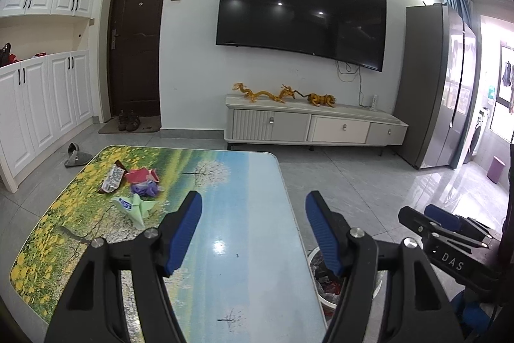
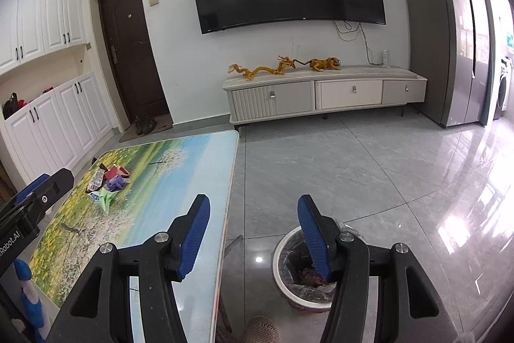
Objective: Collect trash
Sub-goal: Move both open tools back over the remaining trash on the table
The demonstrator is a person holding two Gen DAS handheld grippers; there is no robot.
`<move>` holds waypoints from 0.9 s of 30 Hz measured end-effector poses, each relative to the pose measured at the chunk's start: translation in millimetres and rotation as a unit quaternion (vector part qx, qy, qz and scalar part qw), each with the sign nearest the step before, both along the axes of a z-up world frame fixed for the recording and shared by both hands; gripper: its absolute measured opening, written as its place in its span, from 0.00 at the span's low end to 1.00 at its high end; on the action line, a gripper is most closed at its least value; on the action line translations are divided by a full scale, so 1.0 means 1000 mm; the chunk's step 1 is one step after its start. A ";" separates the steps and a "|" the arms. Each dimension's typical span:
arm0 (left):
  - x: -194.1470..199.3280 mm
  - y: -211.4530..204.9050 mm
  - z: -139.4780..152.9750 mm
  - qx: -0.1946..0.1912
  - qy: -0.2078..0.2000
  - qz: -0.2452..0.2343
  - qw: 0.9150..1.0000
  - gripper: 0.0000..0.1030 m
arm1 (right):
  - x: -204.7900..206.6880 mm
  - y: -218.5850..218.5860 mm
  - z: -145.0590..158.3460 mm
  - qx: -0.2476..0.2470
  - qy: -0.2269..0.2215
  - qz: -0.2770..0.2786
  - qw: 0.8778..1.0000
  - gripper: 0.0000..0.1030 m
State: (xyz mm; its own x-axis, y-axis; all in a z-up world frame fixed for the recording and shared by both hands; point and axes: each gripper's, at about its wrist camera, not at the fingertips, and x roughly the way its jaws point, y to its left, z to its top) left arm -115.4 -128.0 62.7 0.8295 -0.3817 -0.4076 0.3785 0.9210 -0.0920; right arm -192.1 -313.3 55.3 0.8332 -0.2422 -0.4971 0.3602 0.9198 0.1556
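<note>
1. Left gripper (image 1: 253,208) has its blue-padded fingers spread wide with nothing between them, hanging over the near right part of the table (image 1: 244,182) (the one with the meadow-and-sky print).
2. Right gripper (image 2: 253,211) is spread just as wide and holds nothing either. It sits off the table's right edge, over the floor, with its right finger in front of the trash bin (image 2: 289,266).
3. That bin is white with a plastic liner and stands on the floor just beside the table's near right corner. There's already some dark and reddish stuff inside (can't tell what exactly).
4. The trash is all bunched together on the far left part of the table, well apart from both grippers: a printed snack wrapper (image 1: 112,179), a red wrapper (image 1: 141,175) next to it, a purple crumpled piece (image 1: 146,189) just in front of the red one, and a light green wrapper (image 1: 135,208) nearest of the pile.
5. Further out: a slipper (image 1: 76,155) on the floor past the table's far left corner, a TV (image 1: 302,12) on the far wall, and a low cabinet (image 1: 314,126) under it.
</note>
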 end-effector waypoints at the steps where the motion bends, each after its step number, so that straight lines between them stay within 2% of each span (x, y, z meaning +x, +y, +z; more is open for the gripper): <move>1: 0.001 0.004 -0.001 -0.004 0.000 0.004 1.000 0.72 | 0.002 0.002 0.000 -0.002 0.001 0.003 1.000 0.54; 2: 0.001 0.009 -0.002 -0.008 0.000 0.009 1.000 0.74 | 0.004 0.005 0.000 -0.004 0.003 0.006 1.000 0.54; 7: 0.011 0.026 -0.012 -0.017 0.010 0.020 1.000 0.75 | 0.018 0.019 0.000 -0.013 0.013 0.023 1.000 0.54; 16: 0.048 0.057 -0.048 -0.019 0.053 0.037 0.998 0.75 | 0.059 0.043 -0.016 -0.017 0.045 0.060 0.997 0.54; 22: 0.086 0.098 -0.077 -0.023 0.086 0.066 0.994 0.75 | 0.098 0.059 -0.029 -0.008 0.062 0.098 0.993 0.54; 27: 0.128 0.148 -0.096 -0.022 0.110 0.102 0.988 0.75 | 0.143 0.085 -0.042 -0.014 0.079 0.157 0.984 0.54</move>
